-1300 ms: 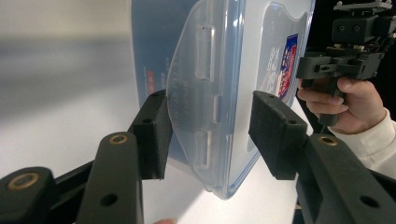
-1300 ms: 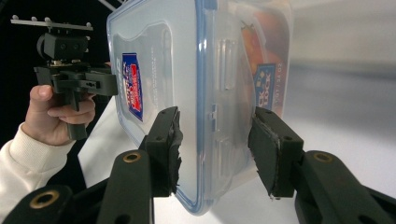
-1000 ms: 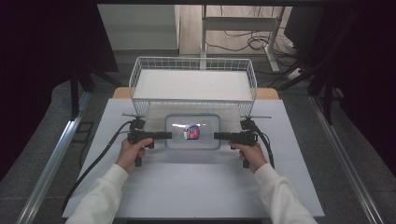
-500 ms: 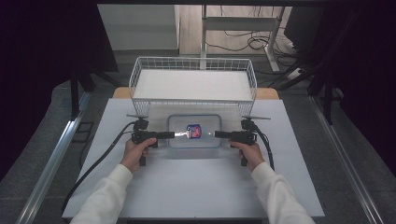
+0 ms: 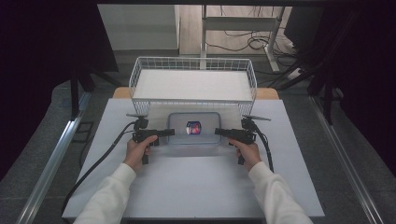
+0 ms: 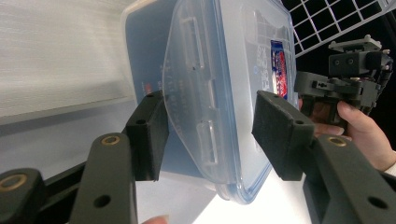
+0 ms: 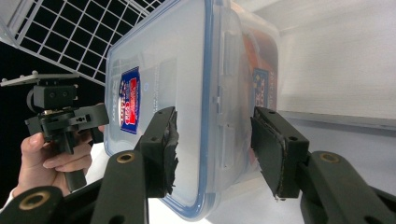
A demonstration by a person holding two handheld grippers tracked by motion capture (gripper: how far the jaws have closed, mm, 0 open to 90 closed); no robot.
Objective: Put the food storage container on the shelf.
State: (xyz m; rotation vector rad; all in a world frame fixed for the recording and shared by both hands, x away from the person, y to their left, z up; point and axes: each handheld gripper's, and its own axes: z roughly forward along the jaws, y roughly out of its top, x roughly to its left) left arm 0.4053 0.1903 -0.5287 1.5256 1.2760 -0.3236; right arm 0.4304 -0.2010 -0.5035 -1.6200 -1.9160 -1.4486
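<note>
High view: box (image 5: 194, 129), clear plastic with a blue-rimmed lid and a red-blue label, lies flat on the bench (image 5: 196, 186) just in front of the wire basket (image 5: 193, 79). Left gripper (image 5: 164, 132) and right gripper (image 5: 223, 132) flank its two short ends, level and facing each other.

Left gripper view: fingers (image 6: 148, 135) half-wide, astride the box edge, one below the base and one above the lid. The lid-side pad stands clear; the left gripper's jaws have just been opening, the box between them, unheld.

Right gripper view: fingers (image 7: 161, 151) likewise half-wide, straddling the opposite lid rim and clip; gaps show on both sides, so no grip.

Handling note, as a judgement: the box looks just set down or about to be lifted. For a lift, close both sides together on the rim, level, to avoid tilting; for a release, draw both grippers straight outward without dragging the box.
</note>
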